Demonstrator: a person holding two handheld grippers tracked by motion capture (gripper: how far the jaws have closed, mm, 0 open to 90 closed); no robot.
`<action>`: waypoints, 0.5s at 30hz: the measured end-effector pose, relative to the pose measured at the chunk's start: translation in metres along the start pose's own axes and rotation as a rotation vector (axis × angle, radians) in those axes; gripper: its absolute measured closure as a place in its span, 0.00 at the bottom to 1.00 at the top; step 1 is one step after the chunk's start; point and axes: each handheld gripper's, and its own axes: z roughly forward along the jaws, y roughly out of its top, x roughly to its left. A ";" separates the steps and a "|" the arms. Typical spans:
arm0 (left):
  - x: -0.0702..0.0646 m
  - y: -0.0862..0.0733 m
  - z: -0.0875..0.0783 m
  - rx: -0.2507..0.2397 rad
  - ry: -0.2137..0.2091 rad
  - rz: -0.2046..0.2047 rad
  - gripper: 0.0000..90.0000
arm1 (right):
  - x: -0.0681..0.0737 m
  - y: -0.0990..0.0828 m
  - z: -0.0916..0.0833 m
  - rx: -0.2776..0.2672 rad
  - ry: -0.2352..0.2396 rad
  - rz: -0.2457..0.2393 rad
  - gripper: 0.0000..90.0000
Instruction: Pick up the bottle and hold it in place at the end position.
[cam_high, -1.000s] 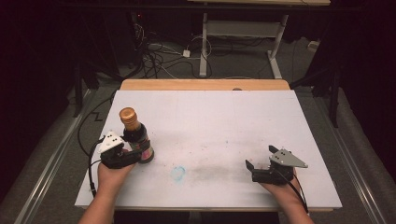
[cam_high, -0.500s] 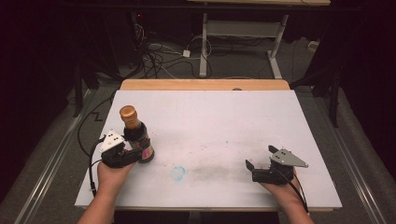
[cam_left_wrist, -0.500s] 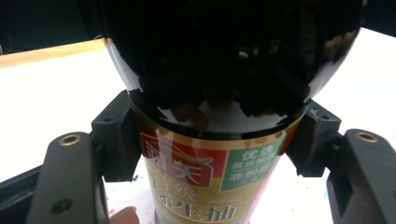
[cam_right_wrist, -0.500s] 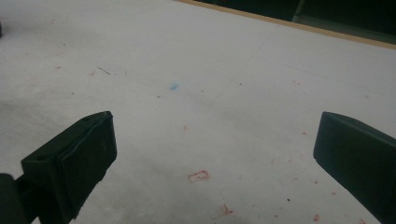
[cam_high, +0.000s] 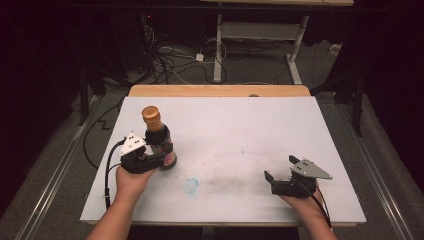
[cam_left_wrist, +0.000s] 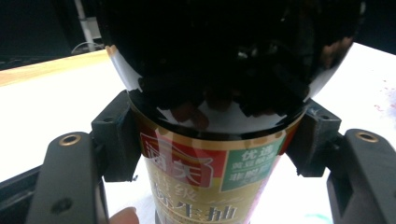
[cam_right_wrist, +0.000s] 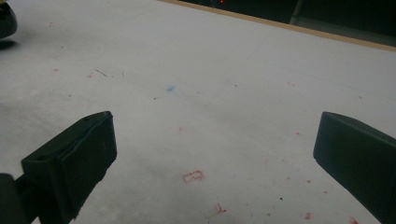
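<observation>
The white table (cam_high: 260, 150) carries one thing of note: a dark soy sauce bottle (cam_high: 159, 141) with a bronze cap (cam_high: 150, 115), standing upright near the left edge, well apart from the right hand. Compared with a second ago the bottle sits slightly farther up the table and looks lifted or just about leaving the surface, carried along with the left hand. The left tool (cam_high: 156, 161) pinches the bottle low on its body, at the top of the label (cam_left_wrist: 212, 182); in the left gripper view both black pads press on the glass from either side, and the jaws have just finished closing on it. I judge that the grasp is made and the carry is starting. The right tool (cam_high: 280, 181) rests near the front right of the table, unmoved, its jaws spread wide with only stained table surface between them, including a faint blue smudge (cam_high: 190, 185).
</observation>
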 end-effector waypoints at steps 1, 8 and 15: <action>0.000 0.000 0.000 0.000 0.000 0.000 0.33 | 0.000 0.000 0.000 0.000 0.000 0.000 0.00; -0.014 -0.007 0.017 0.021 -0.031 0.012 0.33 | -0.001 0.000 -0.001 -0.003 -0.003 0.002 0.00; -0.028 -0.012 0.034 0.033 -0.060 0.016 0.33 | -0.001 0.000 -0.002 -0.007 -0.001 0.006 0.00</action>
